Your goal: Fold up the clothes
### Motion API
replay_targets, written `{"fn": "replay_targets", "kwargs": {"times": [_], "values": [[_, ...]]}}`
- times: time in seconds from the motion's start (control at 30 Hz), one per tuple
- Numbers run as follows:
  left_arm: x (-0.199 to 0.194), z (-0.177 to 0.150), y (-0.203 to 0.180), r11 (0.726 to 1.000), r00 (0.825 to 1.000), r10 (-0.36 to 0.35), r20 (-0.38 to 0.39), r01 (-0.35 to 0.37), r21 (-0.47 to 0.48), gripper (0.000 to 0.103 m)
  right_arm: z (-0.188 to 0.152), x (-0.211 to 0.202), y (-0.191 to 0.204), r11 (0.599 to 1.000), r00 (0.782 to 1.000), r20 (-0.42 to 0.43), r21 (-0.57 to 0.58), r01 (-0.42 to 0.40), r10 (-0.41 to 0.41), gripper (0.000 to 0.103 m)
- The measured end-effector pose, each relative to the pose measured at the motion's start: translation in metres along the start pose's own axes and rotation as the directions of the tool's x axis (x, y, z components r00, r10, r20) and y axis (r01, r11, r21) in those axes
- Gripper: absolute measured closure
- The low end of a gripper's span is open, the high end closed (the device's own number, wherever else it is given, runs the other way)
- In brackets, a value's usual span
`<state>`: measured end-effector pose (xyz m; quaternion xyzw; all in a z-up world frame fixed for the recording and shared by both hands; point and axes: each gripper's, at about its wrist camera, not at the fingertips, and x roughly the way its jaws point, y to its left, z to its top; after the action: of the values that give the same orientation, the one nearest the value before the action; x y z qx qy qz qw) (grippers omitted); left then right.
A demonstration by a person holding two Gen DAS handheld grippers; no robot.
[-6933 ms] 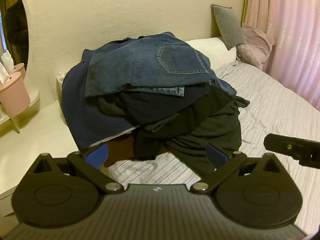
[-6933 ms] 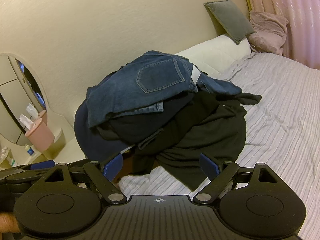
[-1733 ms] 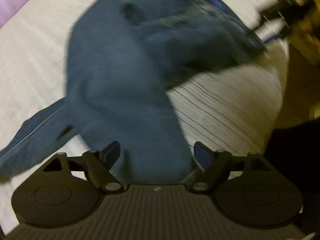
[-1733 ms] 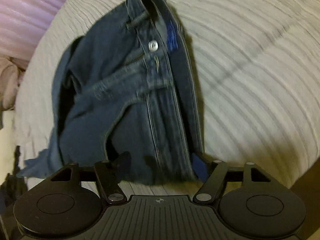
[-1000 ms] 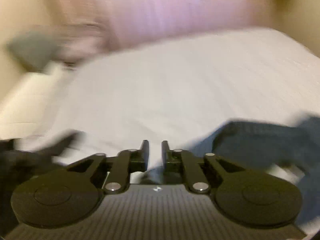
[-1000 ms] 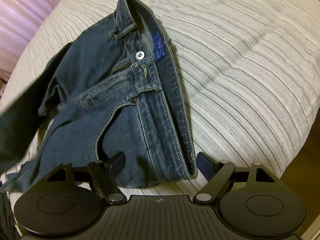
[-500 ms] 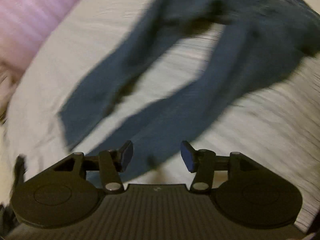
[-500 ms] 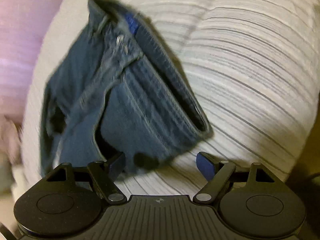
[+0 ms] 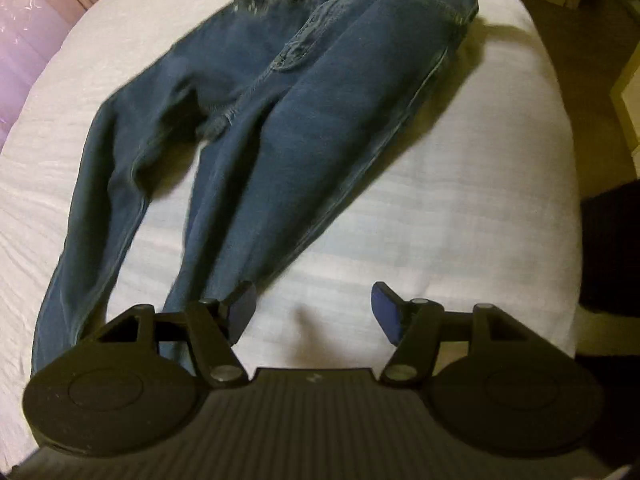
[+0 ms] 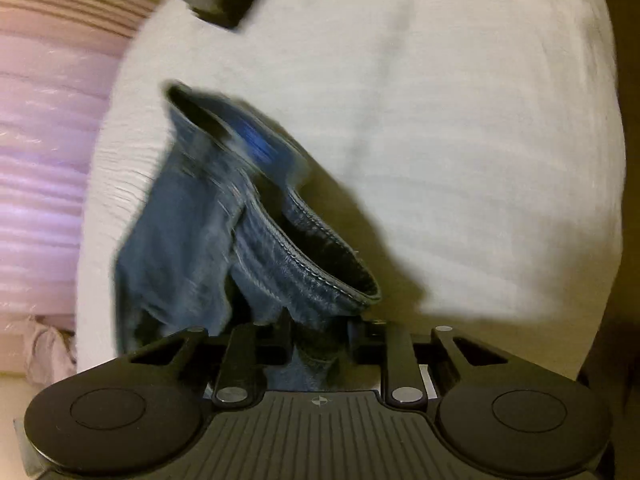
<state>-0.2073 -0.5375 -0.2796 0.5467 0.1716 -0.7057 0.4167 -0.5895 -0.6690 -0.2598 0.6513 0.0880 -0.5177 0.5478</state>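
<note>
Denim, heavy and limp, the jeans (image 9: 280,128) sprawl legs-toward-you on the striped bed (image 9: 460,208), so keep your right gripper (image 10: 320,344) clamped on the waistband and take the near hem with your left gripper (image 9: 314,312), fingers wide apart and empty.

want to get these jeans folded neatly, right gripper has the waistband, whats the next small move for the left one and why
Probably bring the open left gripper down onto the nearer leg hem of the blue denim jeans and close. The right gripper is shut on the waistband, while both legs lie spread on the white striped bedspread, unheld; gripping a hem would let the legs be drawn together.
</note>
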Motion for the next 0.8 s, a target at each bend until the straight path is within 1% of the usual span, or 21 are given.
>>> {"fn": "replay_targets", "kwargs": {"times": [0.03, 0.13, 0.2, 0.27, 0.33, 0.37, 0.4, 0.43, 0.47, 0.5, 0.57, 0.6, 0.63, 0.7, 0.73, 0.8], "values": [[-0.003, 0.007, -0.001, 1.000, 1.000, -0.008, 0.011, 0.008, -0.010, 0.043, 0.014, -0.012, 0.005, 1.000, 1.000, 0.009, -0.030, -0.007, 0.007, 0.082], [-0.014, 0.028, -0.006, 0.999, 0.999, -0.028, 0.043, 0.030, -0.038, 0.043, 0.073, -0.051, -0.001, 0.997, 0.999, 0.050, -0.081, 0.013, -0.009, 0.082], [-0.018, 0.039, -0.011, 0.998, 0.998, -0.037, 0.051, 0.039, -0.049, 0.043, 0.118, -0.067, -0.006, 0.989, 0.996, 0.067, -0.138, 0.059, -0.050, 0.082], [-0.017, 0.045, -0.017, 0.997, 0.999, -0.034, 0.038, 0.036, -0.068, 0.042, 0.165, -0.078, -0.013, 0.978, 0.992, 0.081, -0.175, 0.113, -0.100, 0.082], [-0.013, 0.045, -0.021, 0.994, 0.999, -0.037, 0.011, 0.038, -0.098, 0.042, 0.201, -0.066, -0.021, 0.969, 0.989, 0.021, -0.198, 0.146, -0.145, 0.082], [-0.013, 0.040, -0.022, 0.994, 1.000, -0.025, -0.008, 0.024, -0.105, 0.042, 0.206, -0.056, -0.021, 0.958, 0.984, -0.008, -0.230, 0.170, -0.176, 0.081], [-0.012, 0.034, -0.022, 0.994, 1.000, -0.011, -0.030, 0.008, -0.109, 0.042, 0.210, -0.045, -0.020, 0.945, 0.977, -0.034, -0.265, 0.193, -0.209, 0.081], [-0.011, 0.027, -0.023, 0.994, 0.999, 0.004, -0.051, -0.009, -0.113, 0.042, 0.207, -0.035, -0.016, 0.924, 0.968, -0.035, -0.310, 0.225, -0.248, 0.079], [-0.010, 0.021, -0.023, 0.993, 0.997, 0.018, -0.072, -0.026, -0.116, 0.041, 0.202, -0.027, -0.011, 0.898, 0.959, -0.026, -0.360, 0.255, -0.282, 0.066], [-0.010, 0.015, -0.024, 0.992, 0.995, 0.032, -0.094, -0.043, -0.119, 0.040, 0.193, -0.026, -0.009, 0.882, 0.955, -0.007, -0.384, 0.271, -0.297, 0.061], [-0.013, -0.004, -0.018, 0.987, 0.988, 0.075, -0.136, -0.093, -0.128, 0.040, 0.179, -0.032, -0.010, 0.879, 0.955, 0.041, -0.382, 0.286, -0.293, 0.041], [-0.016, -0.017, -0.011, 0.983, 0.983, 0.098, -0.156, -0.120, -0.136, 0.040, 0.171, -0.036, -0.008, 0.877, 0.952, 0.068, -0.374, 0.303, -0.300, 0.038], [-0.019, -0.031, -0.004, 0.978, 0.977, 0.121, -0.175, -0.147, -0.146, 0.040, 0.162, -0.040, -0.006, 0.874, 0.947, 0.096, -0.365, 0.321, -0.308, 0.037], [-0.019, -0.058, 0.015, 0.966, 0.963, 0.170, -0.209, -0.205, -0.156, 0.039, 0.140, -0.047, 0.003, 0.855, 0.925, 0.129, -0.353, 0.379, -0.357, 0.037], [-0.019, -0.072, 0.026, 0.961, 0.955, 0.196, -0.223, -0.232, -0.152, 0.039, 0.135, -0.048, 0.010, 0.851, 0.921, 0.123, -0.352, 0.389, -0.371, 0.037], [-0.016, -0.095, 0.046, 0.954, 0.939, 0.239, -0.245, -0.275, -0.122, 0.039, 0.108, -0.047, 0.020, 0.842, 0.918, 0.086, -0.373, 0.390, -0.386, 0.036]]}}
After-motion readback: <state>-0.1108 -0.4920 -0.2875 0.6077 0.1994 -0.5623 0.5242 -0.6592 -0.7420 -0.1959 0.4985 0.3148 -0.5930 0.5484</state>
